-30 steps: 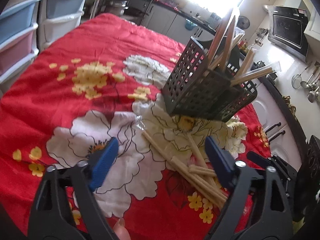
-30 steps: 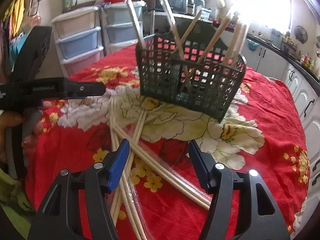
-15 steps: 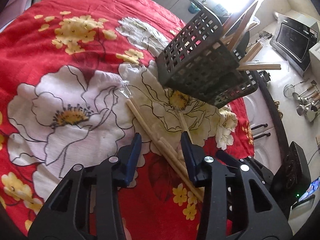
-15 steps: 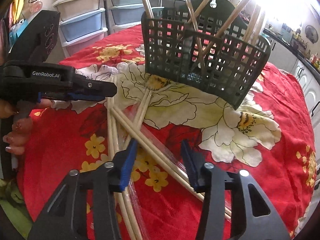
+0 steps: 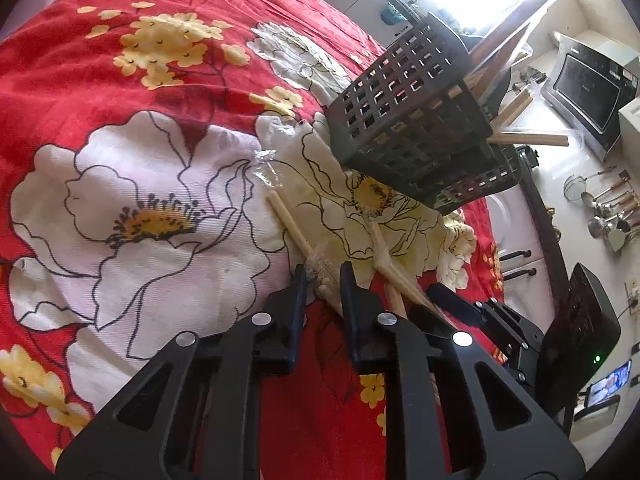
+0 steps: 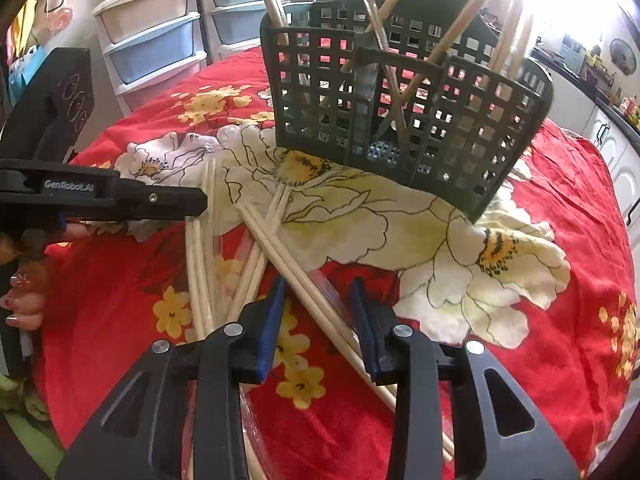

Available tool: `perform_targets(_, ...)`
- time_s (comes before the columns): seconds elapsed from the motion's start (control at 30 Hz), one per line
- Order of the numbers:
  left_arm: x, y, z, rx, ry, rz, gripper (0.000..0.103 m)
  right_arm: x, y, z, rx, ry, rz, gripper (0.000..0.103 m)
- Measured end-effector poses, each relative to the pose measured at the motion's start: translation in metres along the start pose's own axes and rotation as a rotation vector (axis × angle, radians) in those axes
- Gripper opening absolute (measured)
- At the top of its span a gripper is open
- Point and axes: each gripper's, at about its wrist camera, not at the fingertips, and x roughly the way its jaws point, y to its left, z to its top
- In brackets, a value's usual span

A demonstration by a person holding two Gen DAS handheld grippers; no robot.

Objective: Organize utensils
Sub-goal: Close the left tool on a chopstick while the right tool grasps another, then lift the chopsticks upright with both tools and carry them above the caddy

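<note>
Your left gripper is closing on a wrapped chopstick pair (light, stiff, slippery film) mid-length, while the right gripper, also closing, straddles another pair untouched.

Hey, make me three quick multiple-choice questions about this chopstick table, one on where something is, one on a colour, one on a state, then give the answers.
1. Where are the loose chopstick pairs?
A. On the floral cloth, in front of the basket
B. On the drawer unit
C. On the counter

2. What colour is the cloth's background?
A. Blue
B. Red
C. Green

3. How does the basket stand?
A. Flat on its side, empty
B. Upside down
C. Upright, chopsticks poking out

Answers:
1 A: the right wrist view shows them crossed on the cloth just before the basket, and one wrapped pair sits between the closing jaws of the left gripper.
2 B: red with white and yellow flowers.
3 C: sticks rise above its rim.
</note>
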Motion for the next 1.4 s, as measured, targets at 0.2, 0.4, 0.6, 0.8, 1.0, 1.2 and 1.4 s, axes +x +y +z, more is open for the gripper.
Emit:
perform_targets(0.2,-0.003,0.006,0.0,-0.019,-0.002,-0.016,0.005,0.011,0.007,0.016,-0.045,0.023,0.006,0.032)
perform_targets(0.4,-0.005,0.009,0.001,-0.027,-0.011,-0.042,0.004,0.022,0.014,0.028,-0.086,0.05,0.008,0.029)
perform_targets(0.6,-0.013,0.011,0.001,-0.026,-0.034,-0.063,0.004,0.018,0.017,0.035,-0.105,0.025,0.011,0.011)
perform_targets(0.8,-0.026,0.007,0.004,-0.011,-0.078,-0.074,0.004,0.004,0.013,0.039,-0.086,-0.025,0.004,0.006)
perform_targets(1.0,-0.042,0.0,0.008,0.004,-0.131,-0.077,0.003,-0.021,0.003,0.041,-0.051,-0.11,-0.003,0.006)
perform_targets(1.2,-0.055,-0.012,0.013,0.026,-0.172,-0.095,0.003,-0.049,-0.005,0.043,-0.002,-0.212,0.006,0.006)
perform_targets(1.4,-0.066,-0.035,0.02,0.068,-0.208,-0.127,0.003,-0.078,-0.012,0.045,0.039,-0.304,0.008,0.006)
